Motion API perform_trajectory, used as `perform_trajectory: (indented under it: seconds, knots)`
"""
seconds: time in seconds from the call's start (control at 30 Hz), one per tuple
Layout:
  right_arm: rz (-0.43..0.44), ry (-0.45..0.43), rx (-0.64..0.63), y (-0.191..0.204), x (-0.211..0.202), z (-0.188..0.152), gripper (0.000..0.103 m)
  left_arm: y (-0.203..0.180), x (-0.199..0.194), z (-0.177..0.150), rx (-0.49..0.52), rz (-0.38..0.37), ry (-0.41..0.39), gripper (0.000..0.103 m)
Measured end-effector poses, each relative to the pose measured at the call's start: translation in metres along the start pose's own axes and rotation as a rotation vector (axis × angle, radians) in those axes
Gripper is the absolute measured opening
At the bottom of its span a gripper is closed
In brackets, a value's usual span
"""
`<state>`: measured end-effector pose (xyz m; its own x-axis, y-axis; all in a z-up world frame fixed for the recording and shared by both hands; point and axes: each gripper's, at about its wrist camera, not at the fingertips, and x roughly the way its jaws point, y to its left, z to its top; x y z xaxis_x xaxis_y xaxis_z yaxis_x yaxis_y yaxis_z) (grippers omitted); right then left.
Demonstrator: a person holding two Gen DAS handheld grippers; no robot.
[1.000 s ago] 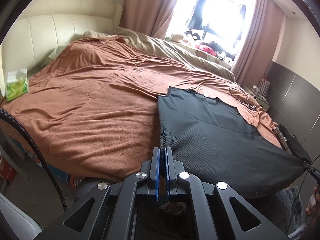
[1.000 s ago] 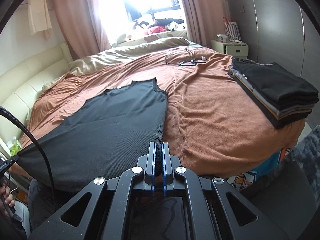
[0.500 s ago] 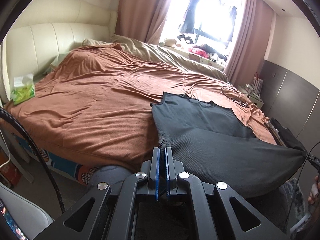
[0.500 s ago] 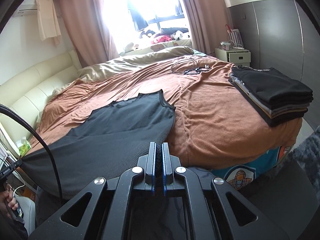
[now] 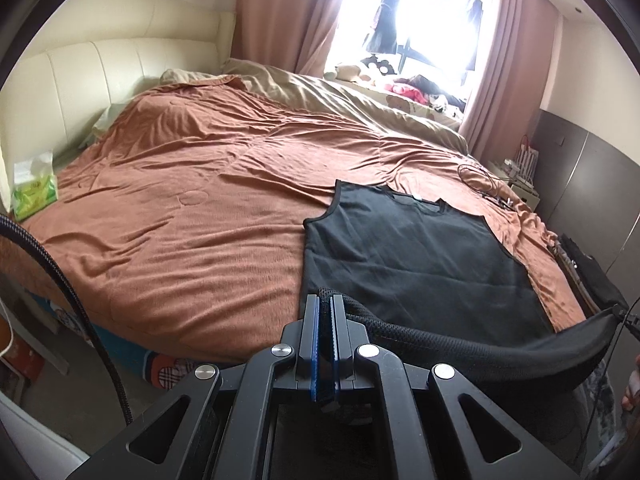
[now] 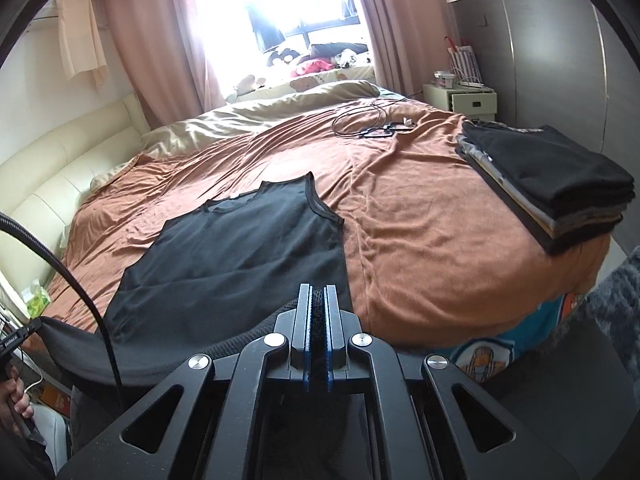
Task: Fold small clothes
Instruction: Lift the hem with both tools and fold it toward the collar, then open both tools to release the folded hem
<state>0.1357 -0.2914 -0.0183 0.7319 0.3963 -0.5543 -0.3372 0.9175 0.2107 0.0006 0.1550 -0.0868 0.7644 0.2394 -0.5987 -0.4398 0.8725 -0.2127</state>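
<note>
A black sleeveless top [image 5: 404,252] lies neck-away on the brown bedspread [image 5: 200,208]; it also shows in the right wrist view [image 6: 240,248]. My left gripper [image 5: 325,300] is shut on the left corner of its hem. My right gripper [image 6: 318,290] is shut on the right corner. The hem [image 5: 480,344] is lifted off the bed and hangs stretched between the two grippers, above the near bed edge. The upper part of the top rests flat on the bed.
A stack of folded dark clothes [image 6: 552,184] sits at the bed's right edge. Cables [image 6: 372,126] lie further back. A green tissue pack [image 5: 34,192] lies at the left by the cream headboard [image 5: 100,76]. A white nightstand [image 6: 464,98] stands by the grey wardrobe.
Both grippers have risen with the hem, so the top's lower part has come off the bed and the views look down on the shirt more steeply.
</note>
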Motion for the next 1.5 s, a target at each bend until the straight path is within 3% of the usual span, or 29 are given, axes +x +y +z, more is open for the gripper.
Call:
perform_trajectory:
  seconds: [0.37, 0.53, 0.83, 1.5]
  knots:
    - [-0.023, 0.068, -0.007, 0.012, 0.100, 0.063, 0.001, -0.003, 0.089, 0.060, 0.007, 0.038, 0.074, 0.005]
    - [-0.035, 0.112, 0.001, 0.013, 0.149, 0.083, 0.001, -0.002, 0.132, 0.073, 0.006, 0.052, 0.133, 0.005]
    - [-0.068, 0.196, -0.005, 0.016, 0.218, 0.106, 0.001, 0.002, 0.198, 0.091, -0.019, 0.058, 0.223, 0.005]
    - [-0.086, 0.306, -0.035, 0.013, 0.345, 0.149, 0.002, 0.011, 0.305, 0.129, -0.053, 0.094, 0.347, 0.007]
